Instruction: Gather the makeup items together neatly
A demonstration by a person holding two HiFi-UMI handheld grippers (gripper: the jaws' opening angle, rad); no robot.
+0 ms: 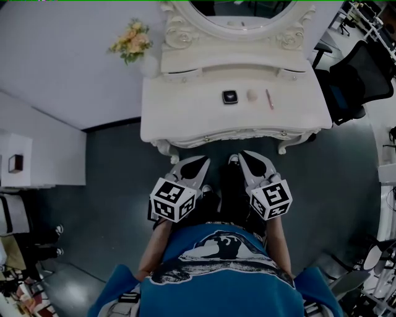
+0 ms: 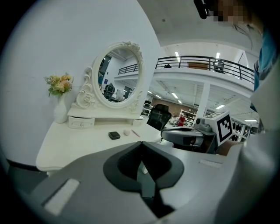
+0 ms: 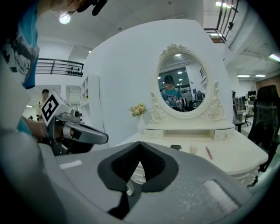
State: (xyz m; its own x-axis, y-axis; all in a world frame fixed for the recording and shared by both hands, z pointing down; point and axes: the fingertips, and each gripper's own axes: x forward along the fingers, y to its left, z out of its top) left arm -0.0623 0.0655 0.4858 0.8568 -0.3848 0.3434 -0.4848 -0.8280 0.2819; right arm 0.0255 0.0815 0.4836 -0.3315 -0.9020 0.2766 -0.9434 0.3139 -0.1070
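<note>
Three makeup items lie in a row on the white dressing table (image 1: 185, 117): a black compact (image 1: 230, 96), a pale round sponge (image 1: 252, 95) and a thin pink stick (image 1: 270, 99). The left gripper view shows the compact (image 2: 114, 135), the sponge (image 2: 126, 132) and the stick (image 2: 135, 133). They lie far ahead in the right gripper view too: compact (image 3: 176, 147), sponge (image 3: 193, 149), stick (image 3: 208, 152). My left gripper (image 1: 205, 160) and right gripper (image 1: 242, 155) hang side by side over the floor, just short of the table's front edge. Both are shut and hold nothing.
An oval mirror (image 1: 241, 12) in an ornate frame rises at the back of the table. A white vase of flowers (image 1: 131, 42) stands at the back left corner. A black office chair (image 1: 359, 80) stands right of the table, a white cabinet (image 1: 37, 155) far left.
</note>
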